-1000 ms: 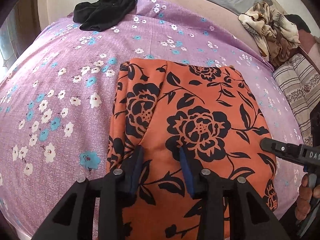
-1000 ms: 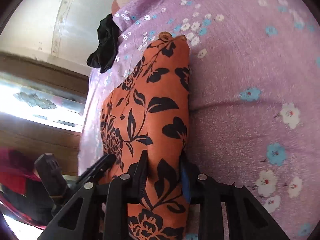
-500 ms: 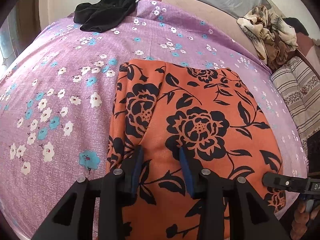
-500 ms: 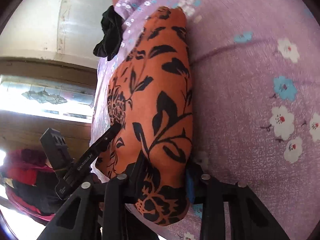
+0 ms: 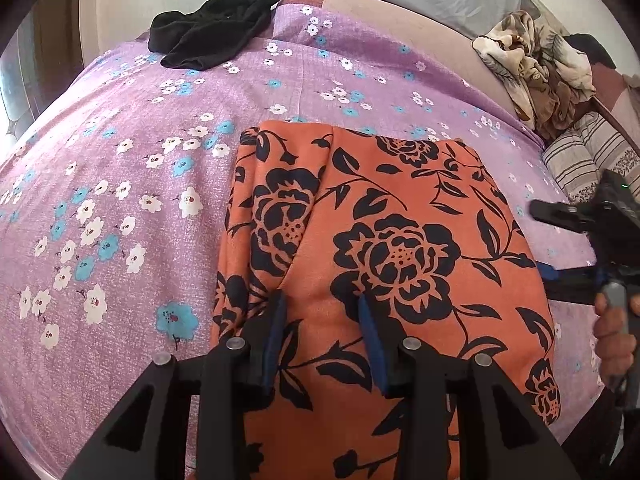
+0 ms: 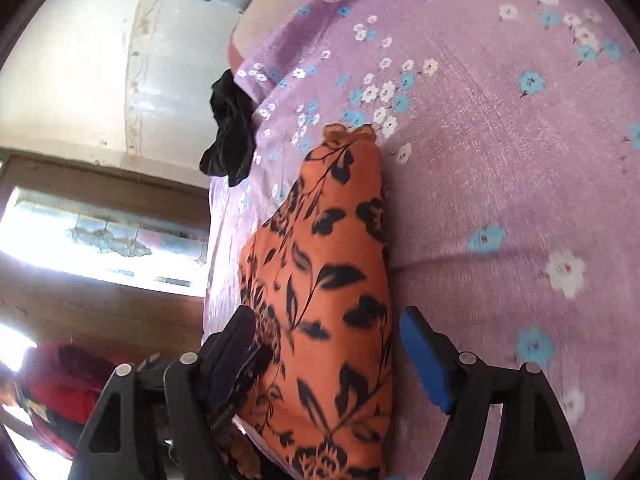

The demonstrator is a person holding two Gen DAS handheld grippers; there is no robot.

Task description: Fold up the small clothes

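Nearest in the left wrist view, the left gripper (image 5: pixel 320 320) sits partly open w/ its blue pads pressed down onto the orange flowered garment (image 5: pixel 384 264), a ridge of cloth between them; whether it pinches that ridge or just pins it flat I can't tell (prob. pinning, to stop the fold sliding). The right gripper (image 6: pixel 332 356) is opening: cloth edge lies between the jaws, but the blue pad on the right stands clear of it, so looks like a release after laying the fold. Garment lies folded on the purple flowered bedsheet (image 5: pixel 120 184), near edge cut off by the frame. Farther back, a black garment (image 5: pixel 216 24) waits, w/ a crumpled patterned cloth (image 5: pixel 532 64) at the bed's far right. The person's hand (image 5: pixel 612 340) is half out of frame.
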